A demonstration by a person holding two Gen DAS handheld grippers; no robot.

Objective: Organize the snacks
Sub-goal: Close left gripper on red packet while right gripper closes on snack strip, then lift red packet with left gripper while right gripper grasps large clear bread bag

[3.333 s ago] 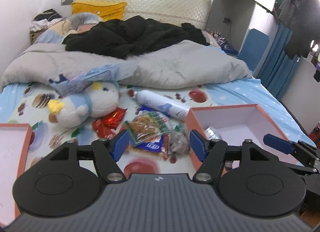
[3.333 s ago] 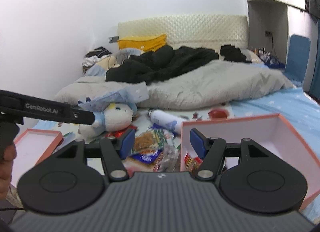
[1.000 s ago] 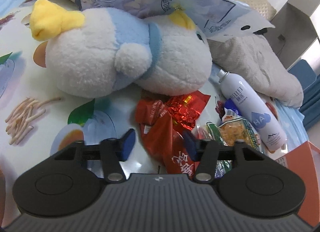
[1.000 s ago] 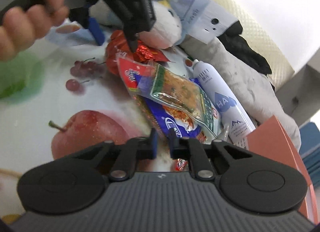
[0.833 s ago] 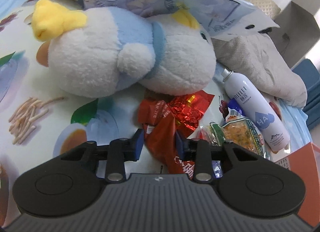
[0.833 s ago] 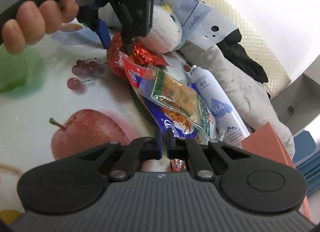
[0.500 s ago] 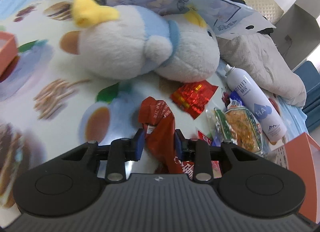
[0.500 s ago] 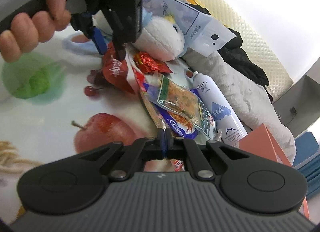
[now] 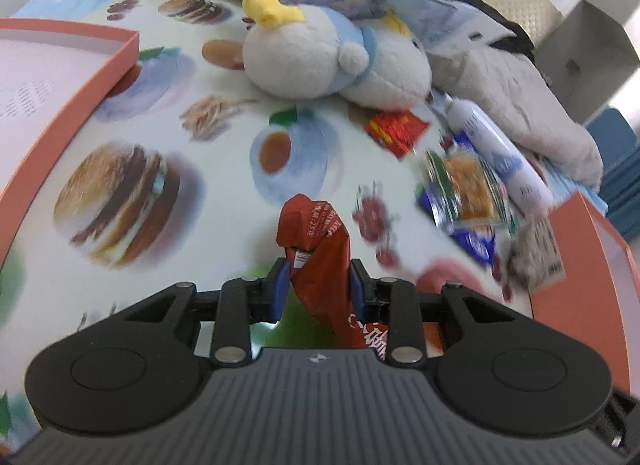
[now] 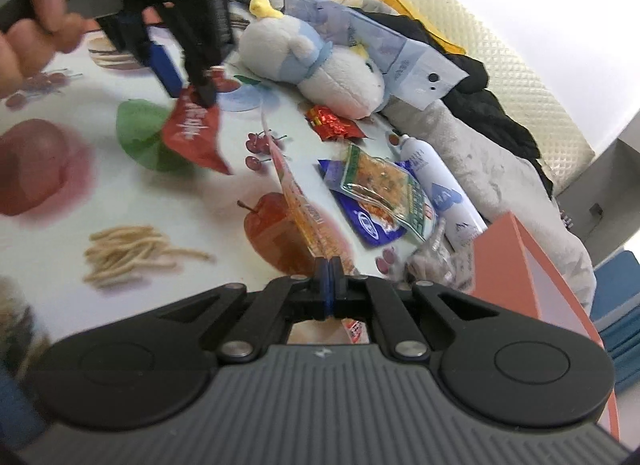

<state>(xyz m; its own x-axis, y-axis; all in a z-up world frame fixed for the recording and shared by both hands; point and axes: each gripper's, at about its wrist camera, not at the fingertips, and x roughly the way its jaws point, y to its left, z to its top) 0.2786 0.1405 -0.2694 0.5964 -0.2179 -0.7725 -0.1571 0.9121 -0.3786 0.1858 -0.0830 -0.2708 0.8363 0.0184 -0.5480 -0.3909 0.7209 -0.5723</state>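
My left gripper [image 9: 316,289] is shut on a dark red snack packet [image 9: 320,241] and holds it above the printed bedsheet; the packet also shows in the right wrist view [image 10: 194,133], hanging from the left gripper [image 10: 188,85]. My right gripper [image 10: 329,285] is shut on the edge of a thin orange snack packet [image 10: 298,197], lifted on edge. A small red foil packet [image 9: 396,131], a green-and-orange packet [image 10: 384,181] on a blue packet [image 10: 366,225] and a crumpled clear wrapper [image 10: 440,261] lie on the sheet.
An orange box [image 9: 588,241] stands at the right, also in the right wrist view [image 10: 508,265]. Its orange lid [image 9: 60,113] lies at the left. A plush toy [image 9: 332,61], a white spray can [image 9: 496,157] and a grey duvet [image 10: 492,173] lie behind the snacks.
My left gripper closed on the dark red packet and lifted it back and left, away from the pile. My right gripper closed on the orange packet and pulled it up from the pile.
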